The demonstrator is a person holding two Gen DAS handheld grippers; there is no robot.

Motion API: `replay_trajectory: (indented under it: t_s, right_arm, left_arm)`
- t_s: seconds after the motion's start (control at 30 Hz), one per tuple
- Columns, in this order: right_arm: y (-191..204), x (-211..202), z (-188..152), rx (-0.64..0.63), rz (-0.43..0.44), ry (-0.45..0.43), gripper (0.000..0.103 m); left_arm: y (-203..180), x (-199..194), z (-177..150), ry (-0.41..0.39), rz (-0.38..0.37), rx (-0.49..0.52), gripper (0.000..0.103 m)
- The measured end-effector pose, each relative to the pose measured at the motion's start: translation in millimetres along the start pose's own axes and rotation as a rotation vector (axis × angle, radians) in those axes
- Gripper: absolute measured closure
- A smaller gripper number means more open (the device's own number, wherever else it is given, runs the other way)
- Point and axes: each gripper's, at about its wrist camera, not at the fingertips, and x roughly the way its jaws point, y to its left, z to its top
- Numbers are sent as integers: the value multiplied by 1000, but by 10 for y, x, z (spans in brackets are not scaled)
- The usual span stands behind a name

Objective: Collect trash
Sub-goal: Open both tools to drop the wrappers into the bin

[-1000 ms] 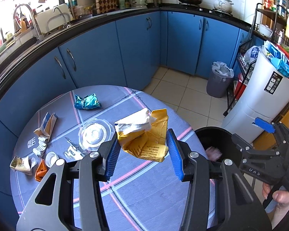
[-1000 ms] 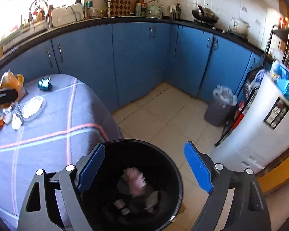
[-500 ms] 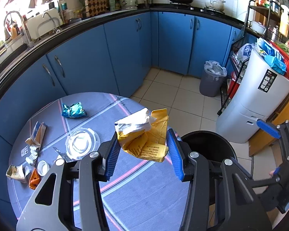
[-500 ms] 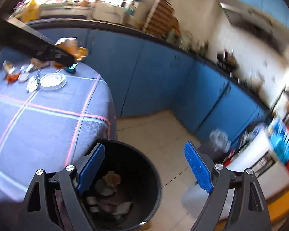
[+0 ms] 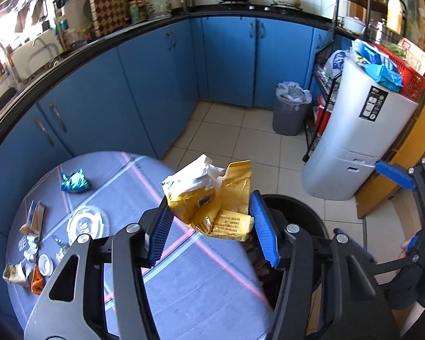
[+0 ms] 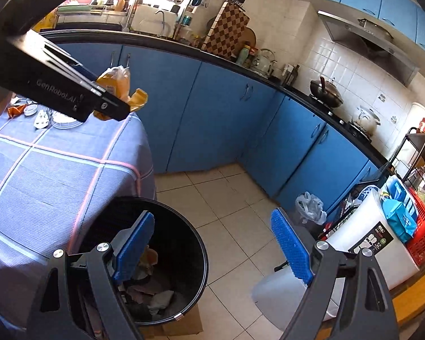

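Left gripper (image 5: pixel 211 222) jaws opening around crumpled yellow plastic wrapper (image 5: pixel 212 204); release only once above round black bin (image 6: pixel 167 257). Right gripper (image 6: pixel 215 248) open, empty.

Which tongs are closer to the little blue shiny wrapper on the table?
Left. The left tongs hang above the table edge, opening around a yellow bag, with the blue wrapper farther across the table. The right tongs are off the table, over the black bin.
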Motion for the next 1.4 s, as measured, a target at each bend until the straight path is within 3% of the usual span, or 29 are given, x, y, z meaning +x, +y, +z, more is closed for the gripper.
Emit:
replay_trajectory:
  t_s: [0.07,0.13,0.2,0.6,0.77,0.9,1.07,1.4]
  right_arm:
    - [-20,9,-15,9,2,-1,21]
    - [-26,9,-24,17,4,-2,21]
    - [-41,10,-31,25,6,-3,21]
    - [17,44,25,40,28,-15,21]
    - [51,64,139,73,60,-33,21]
    - [147,135,280,107,94,-31,21]
    - [346,219,501,128,149,-42,21]
    - [970,646,1056,167,344,17,21]
  left_arm:
    - [-53,-5,30,-3,-7,10,46]
    - [-93,-2,60,0,-12,13,36]
    - [-125,-17,100,-20,2,12,16]
    - [-123,-25,160,-34,11,16,16]
    - [46,-41,84,-30,45,-5,15]
    - [337,-118,-7,-31,75,-59,15]
    - [836,-268,-218,-45,166,-106,15]
    - [2067,-471,-875,4,334,-294,15]
